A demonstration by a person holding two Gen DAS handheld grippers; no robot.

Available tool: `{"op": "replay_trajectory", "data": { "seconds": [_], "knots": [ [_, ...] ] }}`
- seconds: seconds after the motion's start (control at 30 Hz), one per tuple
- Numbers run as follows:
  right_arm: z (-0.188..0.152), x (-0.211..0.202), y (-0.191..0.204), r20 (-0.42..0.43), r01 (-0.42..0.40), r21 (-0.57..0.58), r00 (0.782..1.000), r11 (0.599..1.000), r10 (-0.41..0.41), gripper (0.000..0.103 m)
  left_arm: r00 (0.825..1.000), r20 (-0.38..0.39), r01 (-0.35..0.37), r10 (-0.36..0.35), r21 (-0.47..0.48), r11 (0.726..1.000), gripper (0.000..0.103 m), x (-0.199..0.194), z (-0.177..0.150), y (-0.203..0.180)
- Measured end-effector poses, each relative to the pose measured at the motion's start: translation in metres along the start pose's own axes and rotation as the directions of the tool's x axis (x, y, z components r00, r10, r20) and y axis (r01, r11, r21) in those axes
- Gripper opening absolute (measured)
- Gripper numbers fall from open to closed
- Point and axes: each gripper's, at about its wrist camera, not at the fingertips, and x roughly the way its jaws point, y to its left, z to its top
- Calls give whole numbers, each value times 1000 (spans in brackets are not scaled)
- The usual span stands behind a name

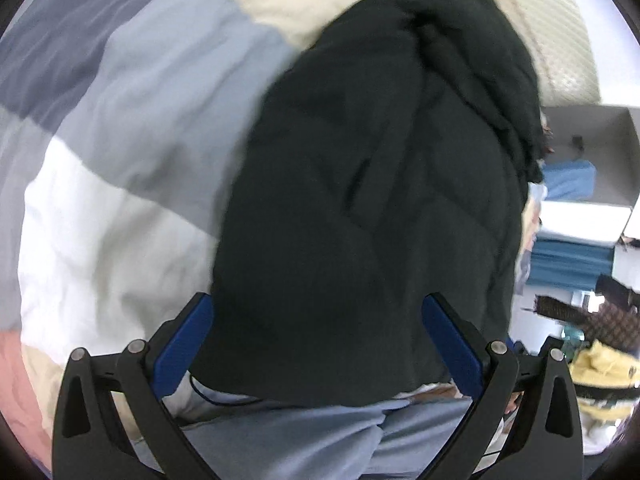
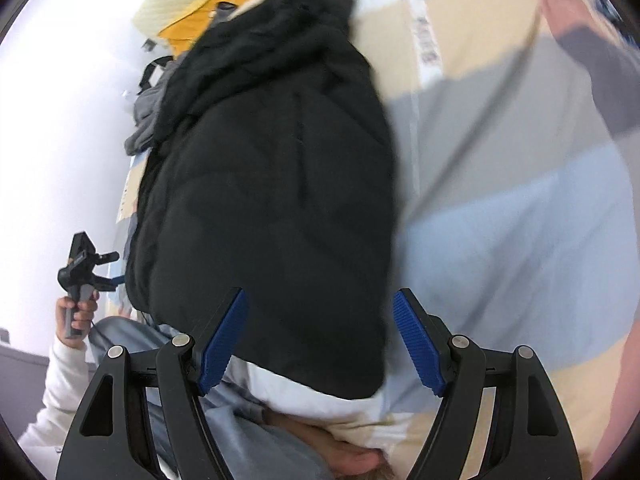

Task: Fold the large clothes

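Observation:
A large black puffer jacket lies lengthwise on a bed, its furry hood end far from me. My left gripper is open and empty, its blue pads either side of the jacket's near hem, held above it. In the right wrist view the same jacket fills the middle. My right gripper is open and empty over the jacket's near hem. The left gripper also shows in the right wrist view, held in a hand to the left of the jacket.
The bed cover is a patchwork of blue, grey, white, cream and pink blocks. A yellow garment and grey clothes lie beyond the jacket by the wall. My jeans-clad legs are at the bed's near edge. Room clutter is at right.

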Motion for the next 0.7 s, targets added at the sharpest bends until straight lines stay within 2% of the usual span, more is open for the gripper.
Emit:
{"op": "replay_trajectory", "data": {
  "seconds": [0.07, 0.17, 0.27, 0.43, 0.47, 0.6, 0.7],
  "knots": [
    [-2, 9, -13, -20, -6, 30, 1000, 1000, 7, 74, 1000, -24, 3, -4, -43, 999, 103, 8, 2, 6],
    [-3, 23, -29, -48, -20, 68, 999, 997, 23, 74, 999, -37, -30, 27, -101, 994, 103, 18, 4, 10],
    [0, 37, -34, -70, -68, 74, 995, 995, 73, 74, 998, -55, -39, 33, -122, 992, 103, 30, 6, 6],
    [8, 51, -9, -101, -120, -53, 988, 991, 114, 63, 998, -54, -37, 31, -108, 993, 103, 43, 7, -3],
    [9, 51, -3, -102, -141, -72, 986, 987, 133, 60, 998, -58, -20, 14, -102, 995, 103, 46, 7, -6],
    [11, 49, 9, -79, -188, -114, 980, 975, 180, 59, 993, -77, 89, -89, -3, 996, 102, 52, -1, -27],
    [12, 57, 8, -91, -171, -124, 983, 977, 160, 59, 991, -64, 119, -115, 61, 991, 102, 52, -5, -44]
  ]
}}
